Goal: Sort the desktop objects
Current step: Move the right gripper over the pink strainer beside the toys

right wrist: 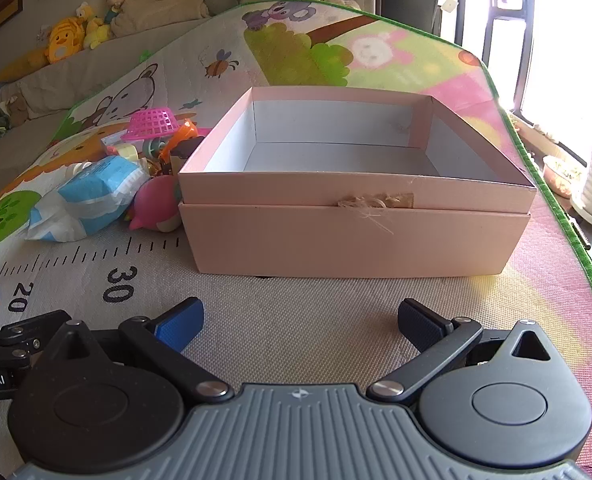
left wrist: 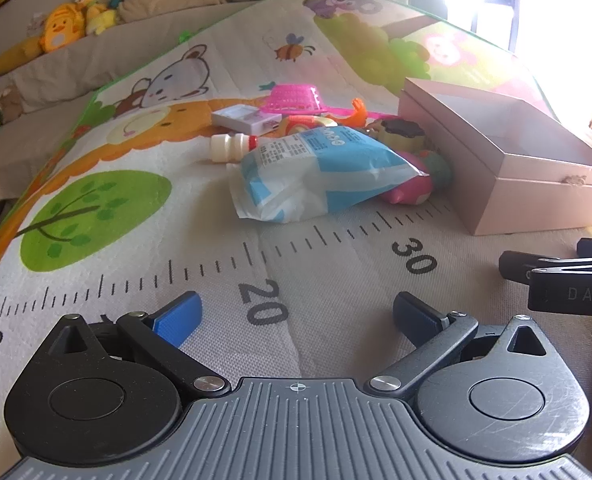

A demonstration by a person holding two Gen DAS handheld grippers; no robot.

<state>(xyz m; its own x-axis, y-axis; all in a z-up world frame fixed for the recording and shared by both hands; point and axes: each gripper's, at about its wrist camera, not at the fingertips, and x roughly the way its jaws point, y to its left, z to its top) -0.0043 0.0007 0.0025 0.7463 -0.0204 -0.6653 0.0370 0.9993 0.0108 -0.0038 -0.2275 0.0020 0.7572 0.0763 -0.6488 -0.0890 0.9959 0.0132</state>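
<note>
**Both grippers hover wide open short of the toy pile and box**

The left gripper (left wrist: 297, 314) hangs over the printed play mat (left wrist: 136, 216), jaws spread as wide as they go with nothing between them. At its 12 o'clock lies a blue-and-white packet (left wrist: 315, 172), with a small white bottle (left wrist: 234, 147) at 11 o'clock just beyond it. Behind these sit a white case (left wrist: 242, 119), a pink basket (left wrist: 292, 98) and an orange toy (left wrist: 357, 114). A pink rubber toy (left wrist: 409, 192) is wedged between the packet and the pink box (left wrist: 531, 188), at 2 o'clock.

The right gripper (right wrist: 300, 318) is likewise fully open and empty, facing the box's open, empty inside at 12 o'clock; the pile lies at 10 o'clock.
</note>
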